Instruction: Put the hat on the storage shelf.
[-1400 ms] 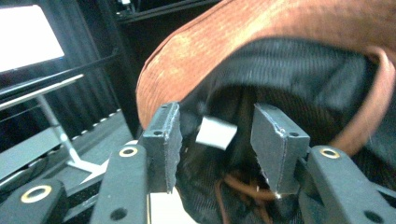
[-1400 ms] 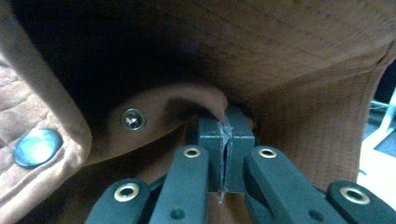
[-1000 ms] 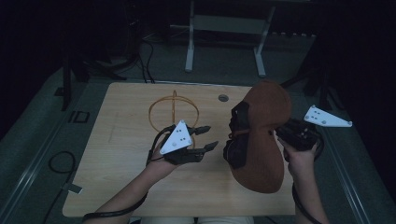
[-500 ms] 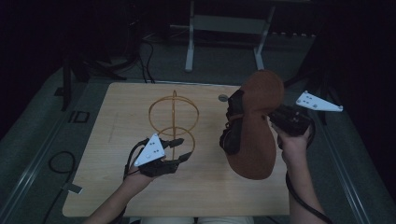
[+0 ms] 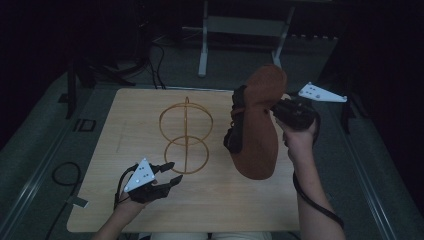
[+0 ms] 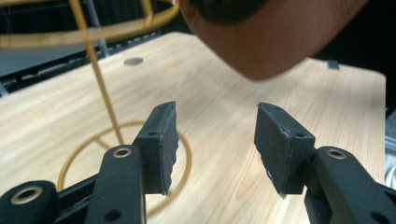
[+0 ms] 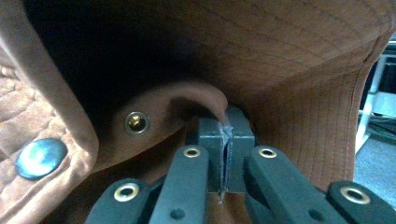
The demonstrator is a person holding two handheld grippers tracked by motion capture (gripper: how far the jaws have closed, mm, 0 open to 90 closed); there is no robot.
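Now the right gripper (image 5: 280,107) is clamped on the brown hat's (image 5: 257,125) fabric, holding it up off the table (image 5: 220,210); the left gripper (image 5: 172,172), jaws apart and empty, sits low just before the gold wire stand (image 5: 186,135).

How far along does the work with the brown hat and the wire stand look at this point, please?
Done: the brown hat is off the table, its fabric pinched in the shut right gripper. In hand: it hangs in the air to the right of the gold wire stand, apart from it. The left gripper is open and empty beside the stand's base ring. Left, probably: setting the hat onto the stand's top.
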